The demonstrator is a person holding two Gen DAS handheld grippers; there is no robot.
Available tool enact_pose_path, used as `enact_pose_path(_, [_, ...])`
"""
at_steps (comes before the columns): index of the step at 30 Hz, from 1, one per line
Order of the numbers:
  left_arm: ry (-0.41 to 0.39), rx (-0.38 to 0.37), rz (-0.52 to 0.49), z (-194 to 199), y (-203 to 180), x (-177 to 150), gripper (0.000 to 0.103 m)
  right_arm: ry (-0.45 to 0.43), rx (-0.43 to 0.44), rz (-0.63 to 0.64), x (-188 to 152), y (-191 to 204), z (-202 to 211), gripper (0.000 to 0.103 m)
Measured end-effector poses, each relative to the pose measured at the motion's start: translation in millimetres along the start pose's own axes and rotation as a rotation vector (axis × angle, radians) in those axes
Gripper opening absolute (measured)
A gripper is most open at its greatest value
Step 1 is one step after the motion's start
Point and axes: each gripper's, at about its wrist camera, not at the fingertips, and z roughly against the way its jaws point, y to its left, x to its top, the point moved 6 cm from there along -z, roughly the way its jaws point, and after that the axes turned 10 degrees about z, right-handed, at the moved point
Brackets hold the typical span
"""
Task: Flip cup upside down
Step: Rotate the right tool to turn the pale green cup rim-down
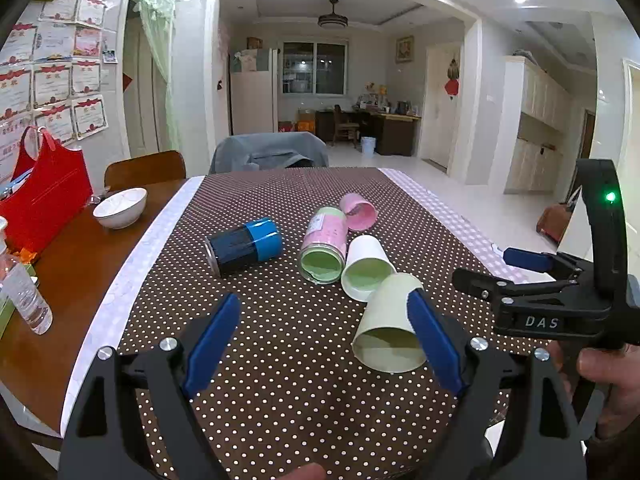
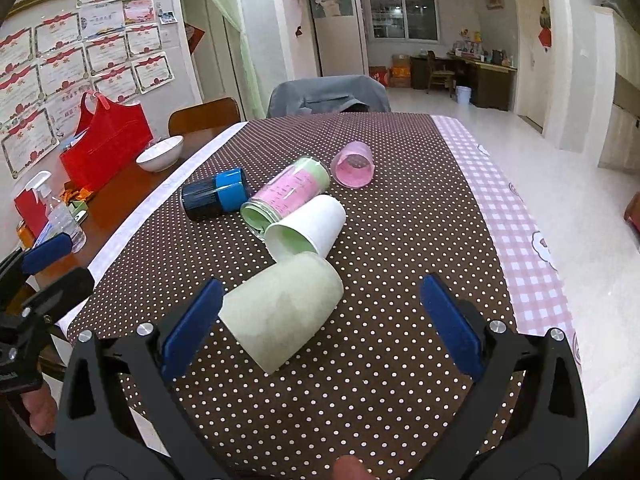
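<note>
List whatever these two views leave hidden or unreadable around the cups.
- Pale green cup: left wrist view, the left gripper's right finger covers its right side, so contact is unclear.
- Right gripper: left wrist view, the frame's right edge cuts it off.
- Pink-labelled jar: label print too small in both views.
- White cup: right wrist view, the pale green cup hides its lower rim.

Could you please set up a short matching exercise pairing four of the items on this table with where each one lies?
Things:
1. pale green paper cup
2. pink plastic cup
3. black can with blue band
4. white bowl

Places:
a. on bare wood beside the red bag
b. farthest cup on the dotted cloth
c. left of the pink-labelled jar
d. nearest the grippers

Pairs: 1-d, 2-b, 3-c, 4-a
</note>
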Motion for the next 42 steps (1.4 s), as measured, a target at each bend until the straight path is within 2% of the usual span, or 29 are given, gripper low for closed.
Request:
enact_pose_path(14, [-0.034,0.065,0.058,7,15,-2,0.084,0.005,0.015,0.018,4,10,2,0.097])
enact_pose_path(22, [-0.048,0.080,0.091,6,30,-8,0.084,0.046,0.039,0.023,7,17,-5,0.097])
enact_pose_path(26, [-0.061,0.098,0.114,8,42,-13,0.084,0.126,0.075,-0.030,3,13,-21,0.097])
enact_pose_path(33, [-0.089,0.123,0.161,12,66,-18,0.084,0.318,0.138,-0.177,-11,9,-58,0.097])
enact_pose_path(42, [-0.102,0.141,0.170,6,80,-23,0.084,0.465,0.149,-0.334,-17,1,-94,0.097])
